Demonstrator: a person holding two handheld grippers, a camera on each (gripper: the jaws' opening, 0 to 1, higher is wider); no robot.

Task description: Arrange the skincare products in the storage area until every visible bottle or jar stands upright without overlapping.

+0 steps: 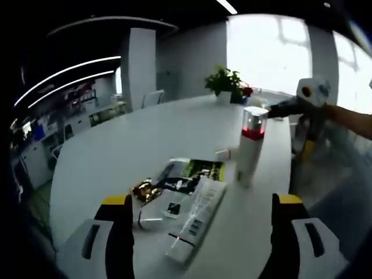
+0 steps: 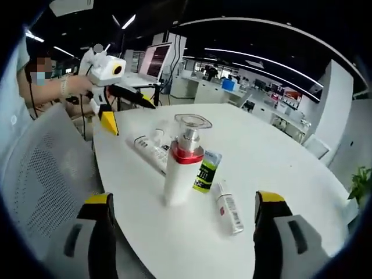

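Observation:
A white pump bottle (image 1: 251, 145) with a red band and clear cap stands upright on the white table (image 1: 145, 133). Beside it lie a long white tube (image 1: 197, 218), a green-and-black tube (image 1: 200, 170), a gold-capped item (image 1: 145, 190) and a small white bottle (image 1: 224, 154). My left gripper (image 1: 202, 199) is open over the long tube, holding nothing. In the right gripper view the pump bottle (image 2: 181, 168) stands ahead of my open, empty right gripper (image 2: 183, 199), with the green tube (image 2: 206, 171), the small bottle (image 2: 228, 207) and the long tube (image 2: 152, 152) lying around it.
A person's hand holds the left gripper (image 2: 131, 115) beyond the table's far edge. The right gripper (image 1: 289, 132) hangs off the table's right side. A white mesh chair (image 2: 40, 174) stands close on the left, and a potted plant (image 1: 224, 81) sits at the far end.

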